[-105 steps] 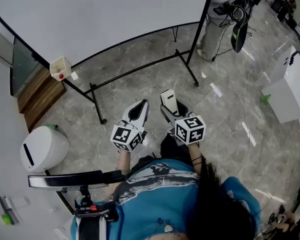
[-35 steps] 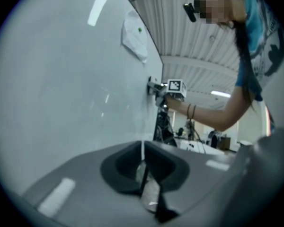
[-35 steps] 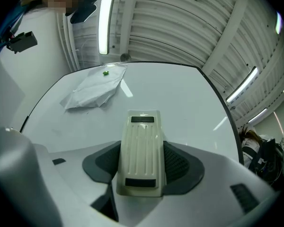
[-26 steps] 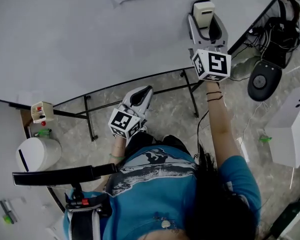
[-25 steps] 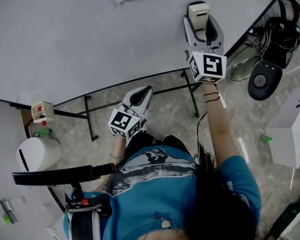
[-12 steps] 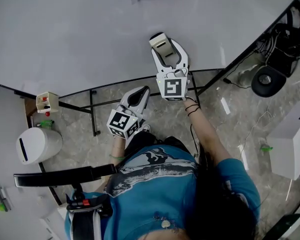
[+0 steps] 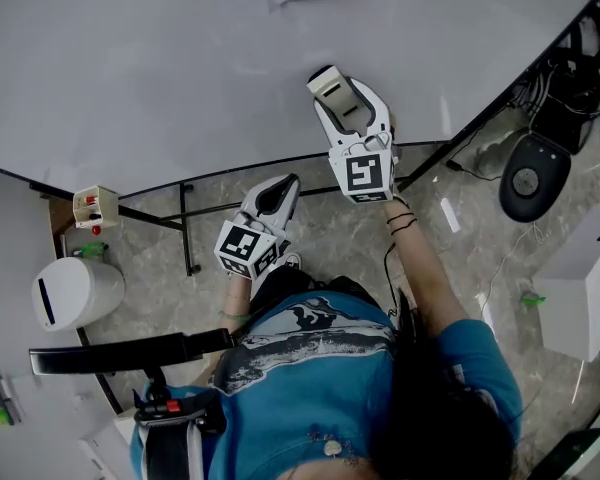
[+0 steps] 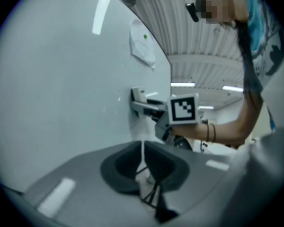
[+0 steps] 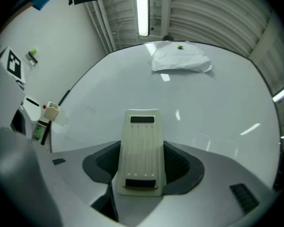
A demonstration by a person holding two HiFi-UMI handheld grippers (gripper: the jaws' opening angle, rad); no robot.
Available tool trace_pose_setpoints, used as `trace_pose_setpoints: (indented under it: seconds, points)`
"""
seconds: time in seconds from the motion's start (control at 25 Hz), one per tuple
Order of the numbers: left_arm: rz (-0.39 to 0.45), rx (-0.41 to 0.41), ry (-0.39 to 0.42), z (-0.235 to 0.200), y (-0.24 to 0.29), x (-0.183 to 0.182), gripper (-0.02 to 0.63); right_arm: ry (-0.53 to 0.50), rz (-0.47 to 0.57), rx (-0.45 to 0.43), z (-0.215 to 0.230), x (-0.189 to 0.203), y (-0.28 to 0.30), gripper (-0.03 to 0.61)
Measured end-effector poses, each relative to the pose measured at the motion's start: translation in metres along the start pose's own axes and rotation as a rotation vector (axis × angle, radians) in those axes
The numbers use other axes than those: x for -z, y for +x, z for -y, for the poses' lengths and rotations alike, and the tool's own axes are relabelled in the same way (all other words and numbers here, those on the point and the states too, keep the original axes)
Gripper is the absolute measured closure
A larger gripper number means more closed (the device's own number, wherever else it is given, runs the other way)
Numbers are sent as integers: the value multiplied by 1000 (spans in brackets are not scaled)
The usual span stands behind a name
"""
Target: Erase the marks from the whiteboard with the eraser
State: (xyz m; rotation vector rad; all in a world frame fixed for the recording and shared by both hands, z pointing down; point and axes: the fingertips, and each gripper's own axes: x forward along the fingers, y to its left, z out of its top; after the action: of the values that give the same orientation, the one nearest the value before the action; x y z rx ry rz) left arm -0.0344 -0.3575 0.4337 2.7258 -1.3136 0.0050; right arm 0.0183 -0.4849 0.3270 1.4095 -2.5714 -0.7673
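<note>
Head view: a whiteboard point(image 7: 160, 68) fills the upper frame; both grippers are held out in front of the person.
Right gripper point(image 7: 342, 103): raised to the board's lower part, right of centre; jaws are clamped on the eraser point(image 9: 141, 145).
Eraser: cream, ribbed block, gripped by its long sides, front end pointed at the board. In the left gripper view its tip is seen right at the board face; actual contact cannot be confirmed.
Left gripper point(image 8: 142, 162): jaws are closed together, only a thin seam is seen between the pads, nothing is held. It is kept low, below the board's bottom edge, over the floor and well apart from the right gripper.
Paper sheet point(image 9: 180, 60): white, crumpled, fixed at the board's top edge under a green magnet point(image 9: 180, 47).
Small holder point(image 7: 95, 206): mounted at the board's lower left corner, something red is seen inside.
Stand legs point(image 7: 185, 238): black tube, seen under the board.
White bin point(image 7: 75, 290): on the floor, left of the person.
</note>
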Motion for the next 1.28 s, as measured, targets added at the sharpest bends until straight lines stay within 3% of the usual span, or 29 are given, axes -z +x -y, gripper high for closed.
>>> trace_pose_setpoints:
  seconds: [0.12, 0.2, 0.28, 0.44, 0.56, 0.76, 0.84, 1.28]
  points:
    - [-11, 10, -14, -21, 5, 11, 609, 34, -3, -19, 20, 5, 16, 316]
    - [-19, 15, -22, -30, 9, 16, 609, -21, -35, -104, 16, 11, 24, 316]
    - [-19, 24, -20, -29, 11, 17, 609, -91, -56, -118, 20, 11, 22, 316]
    - [-28, 48, -22, -20, 14, 16, 609, -66, -36, -22, 74, -7, 12, 316]
    - [-24, 61, -22, -15, 18, 14, 609, -107, -25, 83, 124, -22, 2, 316]
    - [-31, 89, -15, -7, 22, 16, 609, 25, 2, 314, 229, -43, -26, 316]
    - [-42, 101, -14, -3, 23, 17, 609, 79, 9, 366, 258, -46, -35, 316]
    - [-36, 105, -5, -3, 25, 14, 609, 185, 44, 422, 261, -42, -37, 316]
